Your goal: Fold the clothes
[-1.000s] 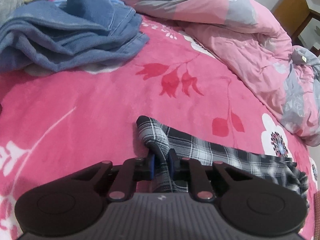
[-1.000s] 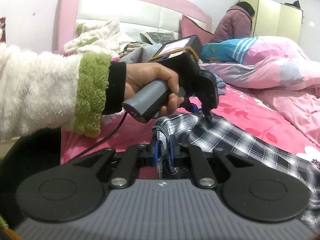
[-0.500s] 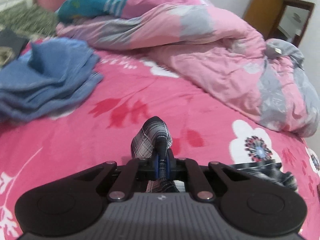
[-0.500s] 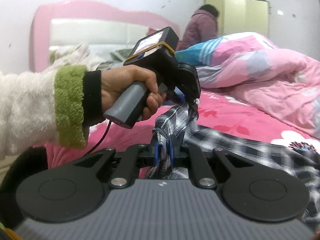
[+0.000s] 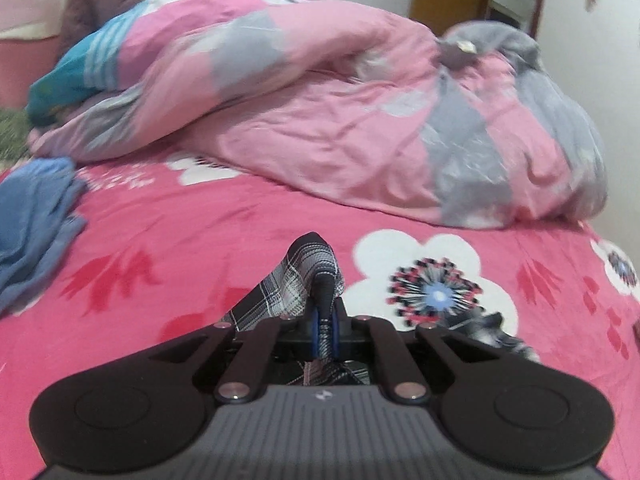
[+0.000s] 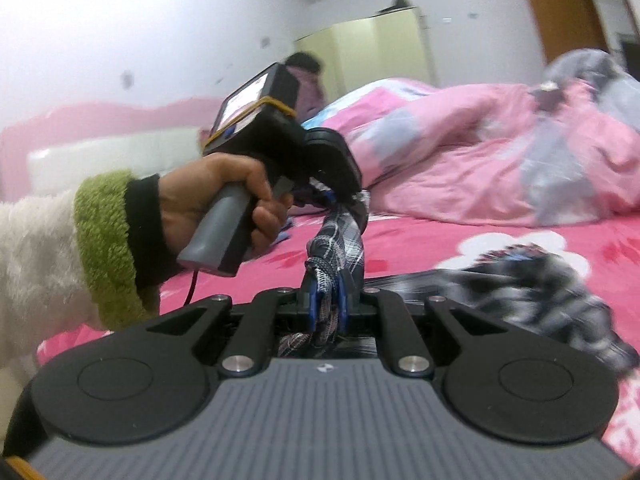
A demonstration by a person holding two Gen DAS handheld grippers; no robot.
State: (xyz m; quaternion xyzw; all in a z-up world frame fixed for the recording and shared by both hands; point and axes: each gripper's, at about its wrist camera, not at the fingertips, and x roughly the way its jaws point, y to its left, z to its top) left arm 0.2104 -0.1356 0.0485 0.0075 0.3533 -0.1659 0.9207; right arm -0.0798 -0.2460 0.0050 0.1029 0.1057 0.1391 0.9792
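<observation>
Both grippers, left gripper [image 5: 325, 330] and right gripper [image 6: 326, 306], have jaws clamped on the plaid garment [image 5: 298, 284] above the pink bedsheet [image 5: 180, 248].

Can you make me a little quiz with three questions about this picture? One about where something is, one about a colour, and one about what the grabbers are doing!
1. Where does the crumpled blue towel-like cloth lie in the left wrist view?
A. At the left edge of the bed
B. On top of the quilt
C. Between the fingers

2. What colour is the flat flowered bedspread?
A. Green
B. Bright pink
C. Yellow

3. What are the left gripper and the right gripper doing?
A. Both open and empty
B. Only one holds cloth
C. Both shut on the black-and-white checked garment

Answers:
1. A: it sits at the left edge, apart from the rumpled pink-and-grey quilt.
2. B: bright pink with white flowers.
3. C: checked cloth is pinched between each pair of fingers.
</observation>
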